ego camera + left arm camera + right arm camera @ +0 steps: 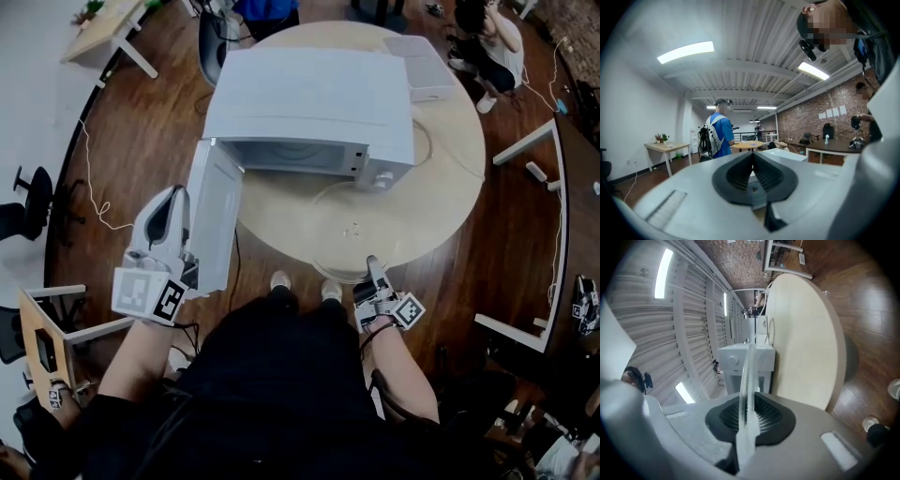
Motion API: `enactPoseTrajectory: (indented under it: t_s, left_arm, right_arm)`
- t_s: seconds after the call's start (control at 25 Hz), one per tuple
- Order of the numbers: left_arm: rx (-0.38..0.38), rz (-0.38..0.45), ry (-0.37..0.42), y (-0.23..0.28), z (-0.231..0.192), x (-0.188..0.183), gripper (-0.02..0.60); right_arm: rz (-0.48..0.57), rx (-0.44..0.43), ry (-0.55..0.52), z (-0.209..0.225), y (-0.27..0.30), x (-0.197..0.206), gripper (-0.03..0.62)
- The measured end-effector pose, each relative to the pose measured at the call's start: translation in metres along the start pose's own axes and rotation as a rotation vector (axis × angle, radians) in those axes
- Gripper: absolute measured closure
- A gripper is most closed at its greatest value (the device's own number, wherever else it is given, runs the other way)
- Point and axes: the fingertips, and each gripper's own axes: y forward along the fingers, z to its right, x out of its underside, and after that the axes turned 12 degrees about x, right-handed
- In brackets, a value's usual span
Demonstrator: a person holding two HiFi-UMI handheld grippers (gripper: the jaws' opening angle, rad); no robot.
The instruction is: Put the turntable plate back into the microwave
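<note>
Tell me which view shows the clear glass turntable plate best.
Head view: the clear round glass turntable plate shows as a whole faint disc. Right gripper view shows only its edge, pinched in the right claw. Left gripper view shows none of it.

- My left gripper (pixel 172 202) points level, jaws together with nothing between them, forearm stretched forward on my left.
- My right gripper (pixel 375 270) points level at the table's (pixel 450 187) near edge, jaws clamped on the turntable plate (pixel 748 380).
</note>
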Motion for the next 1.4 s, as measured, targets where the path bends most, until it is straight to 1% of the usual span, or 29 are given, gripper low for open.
enactPoseTrajectory:
  t_s: [0.24,0.32,0.48,0.6,0.72,1.0,1.24,1.4]
  left_arm:
    - [-0.018,0.007,-0.003,-0.013,-0.017,-0.001,0.575]
    - [-0.033,0.009,-0.017,-0.017,-0.026,0.002,0.575]
    - [-0.034,0.005,-0.054,-0.020,-0.032,0.010,0.575]
    - [-0.026,0.007,-0.060,-0.021,-0.035,0.012,0.575]
    - [-0.029,0.011,-0.063,-0.023,-0.043,0.012,0.574]
    - [-0.043,0.024,-0.058,-0.024,-0.070,0.006,0.575]
    - [-0.060,0.002,-0.042,-0.032,-0.090,0.005,0.574]
    - [-0.088,-0.013,-0.034,-0.048,-0.103,0.004,0.574]
  right_arm:
    - [-0.104,-0.002,-0.033,-0.010,0.026,0.033,0.566]
    - [-0.126,-0.007,-0.034,-0.017,0.037,0.042,0.566]
    - [-0.154,-0.031,-0.050,-0.033,0.061,0.054,0.566]
    - [-0.170,-0.037,-0.084,-0.044,0.085,0.059,0.565]
    - [-0.180,-0.044,-0.094,-0.054,0.105,0.064,0.565]
    - [-0.139,-0.049,-0.065,-0.067,0.159,0.062,0.565]
    - [-0.050,0.015,-0.040,-0.061,0.206,0.047,0.565]
    - [0.006,0.032,-0.019,-0.066,0.235,0.035,0.563]
